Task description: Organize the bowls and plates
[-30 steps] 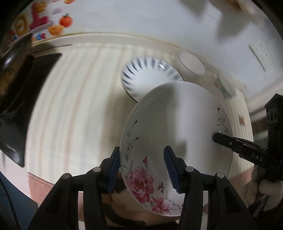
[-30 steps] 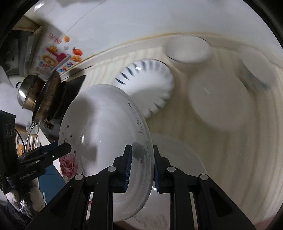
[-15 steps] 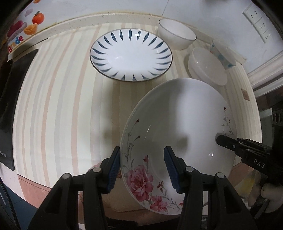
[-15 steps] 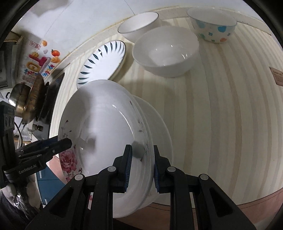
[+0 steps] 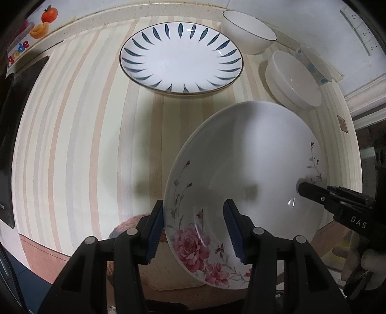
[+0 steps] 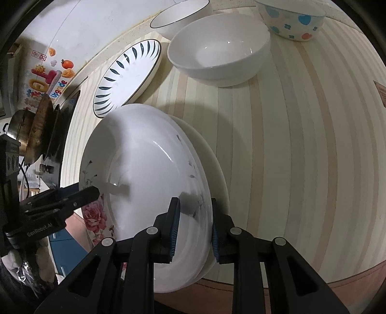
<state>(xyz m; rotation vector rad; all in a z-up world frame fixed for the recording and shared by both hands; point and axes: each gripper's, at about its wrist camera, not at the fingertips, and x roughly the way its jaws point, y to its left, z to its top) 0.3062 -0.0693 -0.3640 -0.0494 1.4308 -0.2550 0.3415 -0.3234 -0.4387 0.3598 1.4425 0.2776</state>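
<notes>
A white plate with pink roses (image 5: pixel 243 174) (image 6: pixel 149 169) is held tilted above the striped table, gripped from both sides. My left gripper (image 5: pixel 194 229) is shut on its rose-painted rim. My right gripper (image 6: pixel 194 223) is shut on the opposite rim; it shows in the left wrist view (image 5: pixel 313 193). Under the held plate lies another white plate (image 6: pixel 214 169) on the table. A blue-leaf plate (image 5: pixel 181 60) (image 6: pixel 127 74) lies flat at the back. A plain white bowl (image 6: pixel 219 55) (image 5: pixel 294 79), a dark-rimmed white bowl (image 5: pixel 248 33) (image 6: pixel 178 14) and a spotted bowl (image 6: pixel 292 19) stand behind.
A black stove (image 5: pixel 14 120) with a pot (image 6: pixel 31 130) borders the table's left side. A wall with a fruit sticker (image 5: pixel 36 31) and a socket (image 5: pixel 359 26) runs along the back. The table's front edge (image 6: pixel 349 277) is near me.
Both grippers carried the rose plate lower and closer to the table; the blue-leaf plate and bowls now sit nearer in view. The grips have not changed.
</notes>
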